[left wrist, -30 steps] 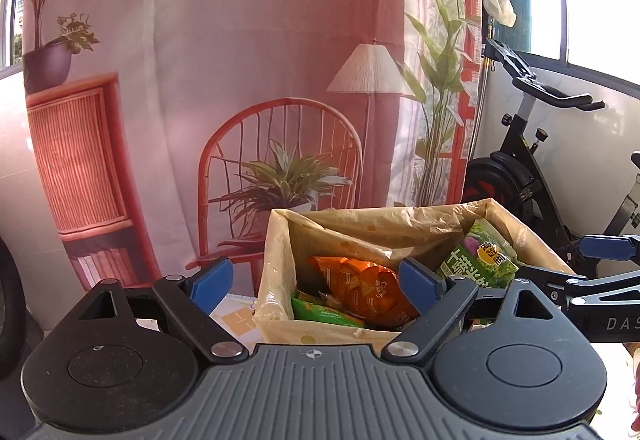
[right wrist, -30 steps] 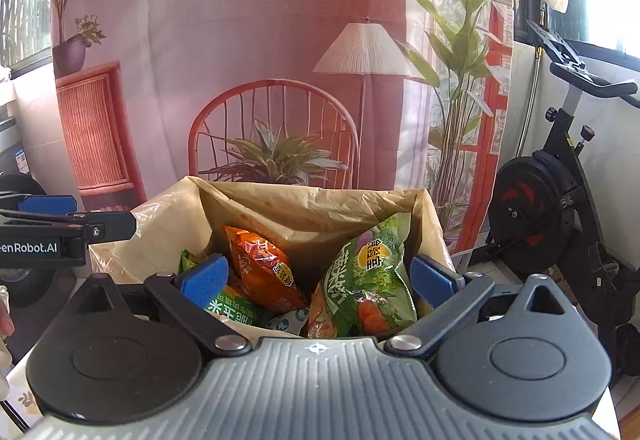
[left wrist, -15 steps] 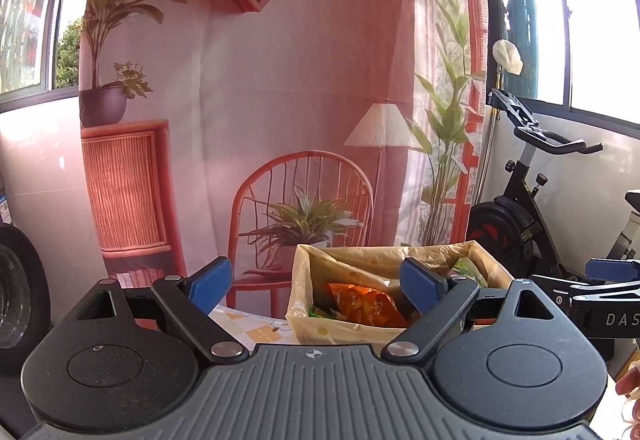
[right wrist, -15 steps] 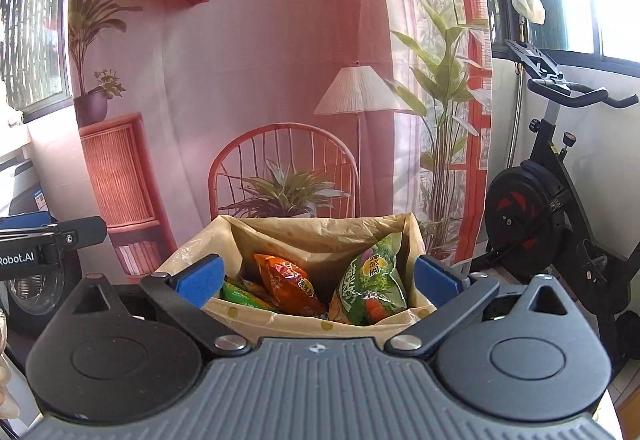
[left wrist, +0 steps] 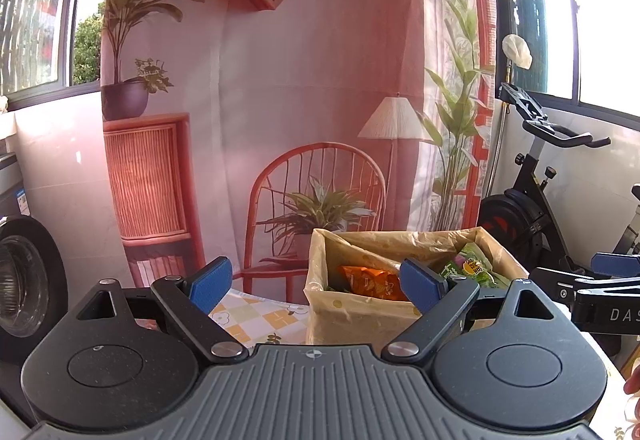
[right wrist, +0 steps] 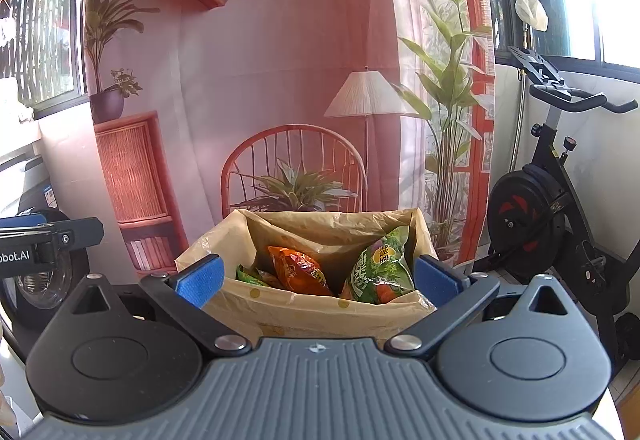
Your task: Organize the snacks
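Two black handheld grippers with blue pads, left (left wrist: 316, 282) and right (right wrist: 318, 278), hover empty with jaws spread before a plastic-lined cardboard box (right wrist: 320, 314) holding an orange snack bag (right wrist: 298, 268) and green snack bag (right wrist: 380, 268); reaching in could snag the loose liner.

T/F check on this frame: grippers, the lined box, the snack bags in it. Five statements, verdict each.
1. Both grippers are open and hold nothing. True: left gripper and right gripper have their jaws spread wide.
2. The box is lined with a yellowish plastic bag. True.
3. An orange snack bag lies inside the box. True.
4. The green snack bag lies on the table outside the box. False: it stands in the box, at its right side.
5. The right gripper is clamped on the box rim. False: it is open and holds nothing.
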